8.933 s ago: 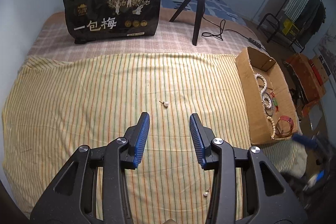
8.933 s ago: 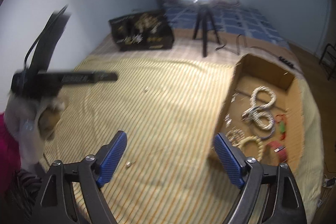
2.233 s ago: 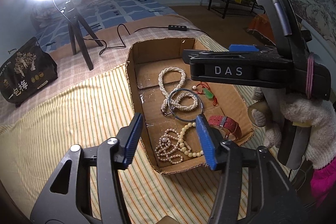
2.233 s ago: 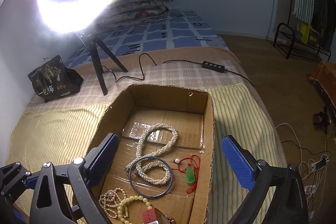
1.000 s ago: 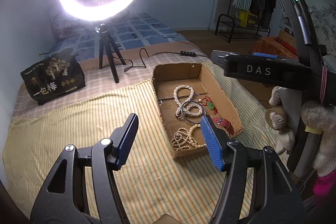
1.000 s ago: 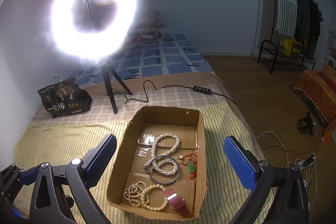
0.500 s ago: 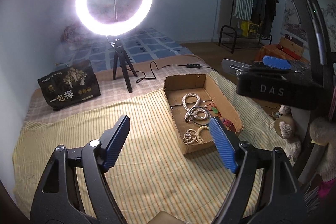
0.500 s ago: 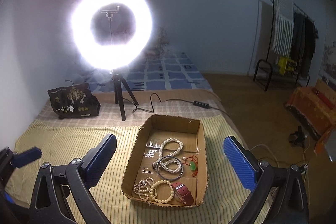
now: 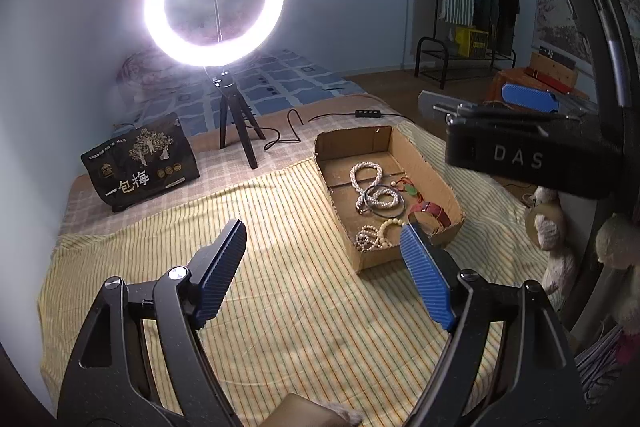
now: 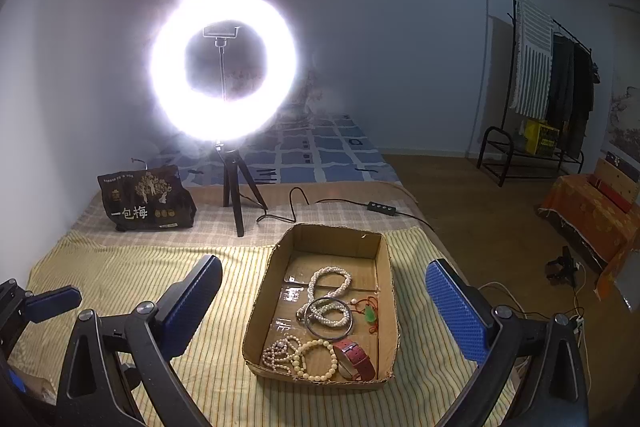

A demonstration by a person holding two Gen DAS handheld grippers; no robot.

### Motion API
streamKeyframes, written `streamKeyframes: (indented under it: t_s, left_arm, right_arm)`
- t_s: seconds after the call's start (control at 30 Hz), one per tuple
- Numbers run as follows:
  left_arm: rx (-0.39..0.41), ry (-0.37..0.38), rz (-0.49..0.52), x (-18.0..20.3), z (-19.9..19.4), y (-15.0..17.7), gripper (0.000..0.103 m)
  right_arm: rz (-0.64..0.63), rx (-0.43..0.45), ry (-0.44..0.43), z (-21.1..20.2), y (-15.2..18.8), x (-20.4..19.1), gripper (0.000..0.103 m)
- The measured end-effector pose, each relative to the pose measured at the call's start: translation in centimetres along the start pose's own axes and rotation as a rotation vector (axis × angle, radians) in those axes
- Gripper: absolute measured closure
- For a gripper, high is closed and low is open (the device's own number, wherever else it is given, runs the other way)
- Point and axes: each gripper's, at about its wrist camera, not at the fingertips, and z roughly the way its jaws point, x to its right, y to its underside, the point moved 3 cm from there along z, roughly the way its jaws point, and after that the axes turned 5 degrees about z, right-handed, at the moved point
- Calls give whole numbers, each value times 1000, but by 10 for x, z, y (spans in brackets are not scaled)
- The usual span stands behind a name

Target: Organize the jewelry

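Pulling back from the bed (image 9: 120, 211): seen now from higher and farther off than a second ago, with much more of the room in both views.

Looking over the striped cloth (image 9: 280, 307) for strays and finding none, where about nine seconds ago two small pearl earrings lay on it; probably in the box by now, though too small to pick out with certainty.

Noting the cardboard box (image 10: 260, 307) unmoved on the cloth, at twelve o'clock just ahead of the right tool (image 10: 324, 265) and at about two o'clock from the left tool (image 9: 322, 229).

Reading both tools as released: wide gaps between the blue pads, nothing between them, the left clearly wider than a second ago, the right as wide as before.

Listing the jewelry inside the box, from far end to near:
- pearl necklace (image 10: 328, 279), looped toward twelve o'clock
- dark bangle (image 10: 329, 319), lying over the necklace's lower loop
- green pendant (image 10: 370, 314) on a red cord, at three o'clock of the bangle
- red watch strap (image 10: 356, 353), near the five o'clock corner
- cream bead bracelet (image 10: 316, 359), beside the strap
- small pearl bracelet (image 10: 278, 353), at the seven o'clock corner

Judging from this: gathering done or nearly so, with only a tidier layout inside the box possibly left.
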Motion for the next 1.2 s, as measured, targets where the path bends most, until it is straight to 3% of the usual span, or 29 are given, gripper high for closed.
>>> streamKeyframes:
  t_s: [0.07,0.2,0.4,1.2]
  left_arm:
    - [-6,-10,1,0,-1,0,21]
    - [18,-35,-11,-5,-7,0,5]
    - [35,-87,0,-7,-12,-2,1]
    - [36,-95,2,-8,-16,-1,1]
  right_arm:
    - [5,3,3,0,0,1,0]
    - [6,10,16,-1,2,5,0]
    - [3,-8,24,4,5,6,0]
    - [-9,-16,27,7,9,8,0]
